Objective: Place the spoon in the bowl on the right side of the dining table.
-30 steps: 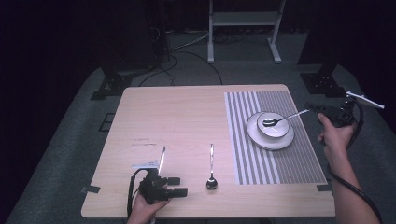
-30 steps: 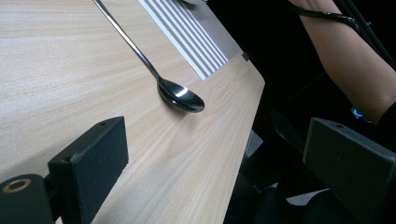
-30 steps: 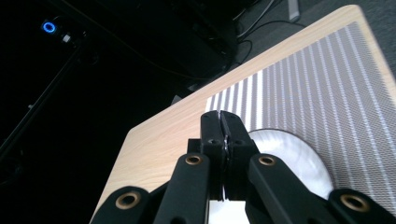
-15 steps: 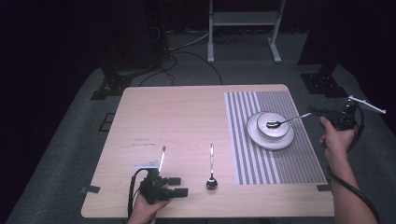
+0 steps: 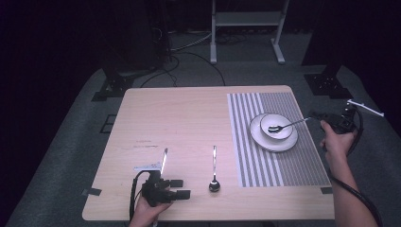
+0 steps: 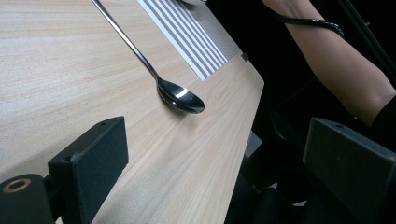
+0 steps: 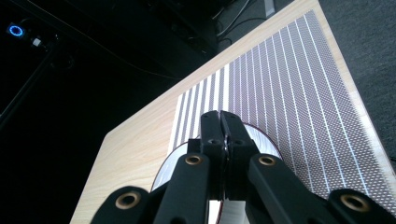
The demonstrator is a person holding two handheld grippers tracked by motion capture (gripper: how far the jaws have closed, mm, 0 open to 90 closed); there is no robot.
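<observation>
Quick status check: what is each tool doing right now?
Left tool: open, holding nothing, resting on the table.
Right tool: shut on the spoon by its handle, its bowl end in the bowl.

Right tongs (image 5: 316, 115) lower, nearer worktop edge; held spoon (image 5: 283, 126) now flatter, its bowl sunk into bowl (image 5: 276, 134) on plate (image 5: 257, 137).

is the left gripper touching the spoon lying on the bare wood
Apart. The left gripper view shows bare table between the open left gripper and the spoon.
</observation>
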